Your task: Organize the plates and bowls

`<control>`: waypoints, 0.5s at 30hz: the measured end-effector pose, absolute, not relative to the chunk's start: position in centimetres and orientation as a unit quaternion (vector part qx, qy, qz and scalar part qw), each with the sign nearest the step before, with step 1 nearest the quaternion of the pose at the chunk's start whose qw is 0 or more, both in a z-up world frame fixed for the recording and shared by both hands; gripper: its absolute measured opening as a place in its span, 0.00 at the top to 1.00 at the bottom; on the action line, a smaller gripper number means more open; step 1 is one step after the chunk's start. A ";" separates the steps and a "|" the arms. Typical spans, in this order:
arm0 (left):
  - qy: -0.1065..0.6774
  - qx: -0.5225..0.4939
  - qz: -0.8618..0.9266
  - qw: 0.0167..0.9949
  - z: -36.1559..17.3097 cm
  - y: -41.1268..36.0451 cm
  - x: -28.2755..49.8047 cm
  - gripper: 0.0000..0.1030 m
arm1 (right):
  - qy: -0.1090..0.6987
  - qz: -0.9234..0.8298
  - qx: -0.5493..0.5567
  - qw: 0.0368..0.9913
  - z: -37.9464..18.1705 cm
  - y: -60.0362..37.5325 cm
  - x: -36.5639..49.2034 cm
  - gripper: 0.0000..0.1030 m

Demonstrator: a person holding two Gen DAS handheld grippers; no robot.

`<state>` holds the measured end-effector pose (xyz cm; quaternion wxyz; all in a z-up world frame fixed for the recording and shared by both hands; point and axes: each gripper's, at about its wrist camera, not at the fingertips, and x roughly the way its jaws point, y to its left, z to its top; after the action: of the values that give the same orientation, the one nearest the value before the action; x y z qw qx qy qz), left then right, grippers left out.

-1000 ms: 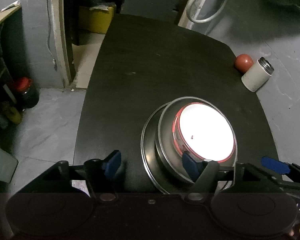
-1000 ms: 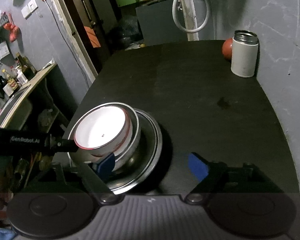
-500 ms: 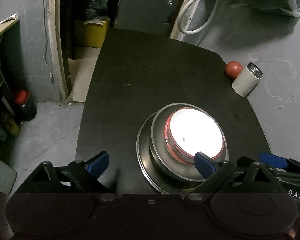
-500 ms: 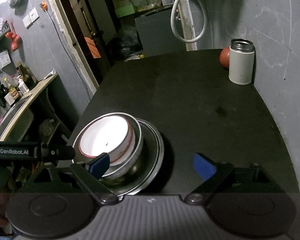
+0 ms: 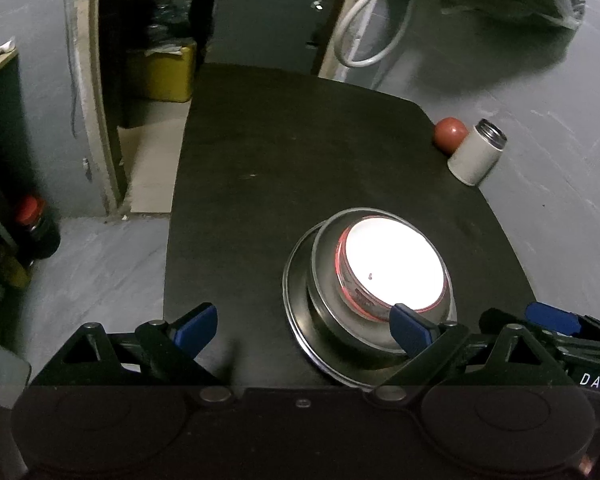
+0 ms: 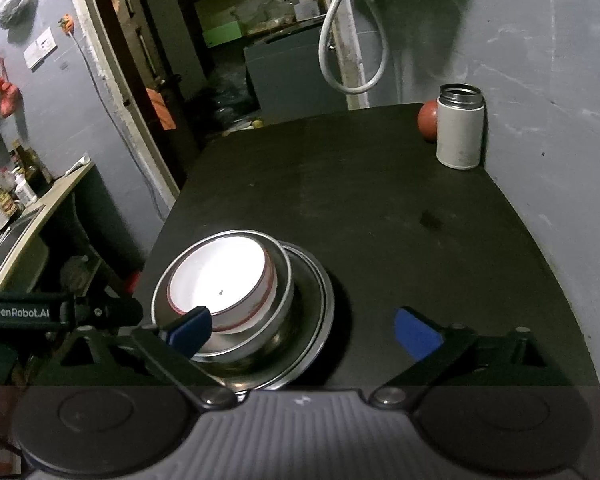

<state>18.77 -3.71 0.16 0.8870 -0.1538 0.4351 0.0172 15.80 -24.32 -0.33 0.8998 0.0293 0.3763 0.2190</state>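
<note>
The white red-rimmed bowl (image 5: 394,266) is sitting nested in the steel bowl (image 6: 282,280) on the steel plate (image 5: 296,280), near the black table's (image 5: 300,152) near edge. Both the left gripper (image 5: 304,326) and right gripper (image 6: 304,326) are hanging wide open, holding nothing. Judged best practice: the operator is clearing both straight back, avoiding any rim contact.

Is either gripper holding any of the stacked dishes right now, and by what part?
Nothing is held. The left gripper and right gripper are both open, with empty space between their fingers. The white bowl sits nested in the steel bowl.
</note>
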 end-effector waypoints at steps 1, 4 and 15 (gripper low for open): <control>0.435 -0.151 0.013 0.887 0.2 -3.6 18.7 0.09 | 0.375 0.215 0.031 0.901 -0.3 -24.2 15.5 0.02; 0.433 -0.144 0.002 0.890 0.4 -3.2 18.5 0.09 | 0.367 0.203 0.040 0.907 -0.1 -24.0 14.9 0.02; 0.420 -0.128 -0.025 0.898 1.0 -1.6 17.4 0.09 | 0.346 0.177 0.055 0.920 0.5 -22.7 12.8 0.01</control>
<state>17.44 -1.55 1.03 0.8980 -0.1282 0.4203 -0.0249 12.85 -22.69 0.46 0.9197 0.0552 0.3463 0.1767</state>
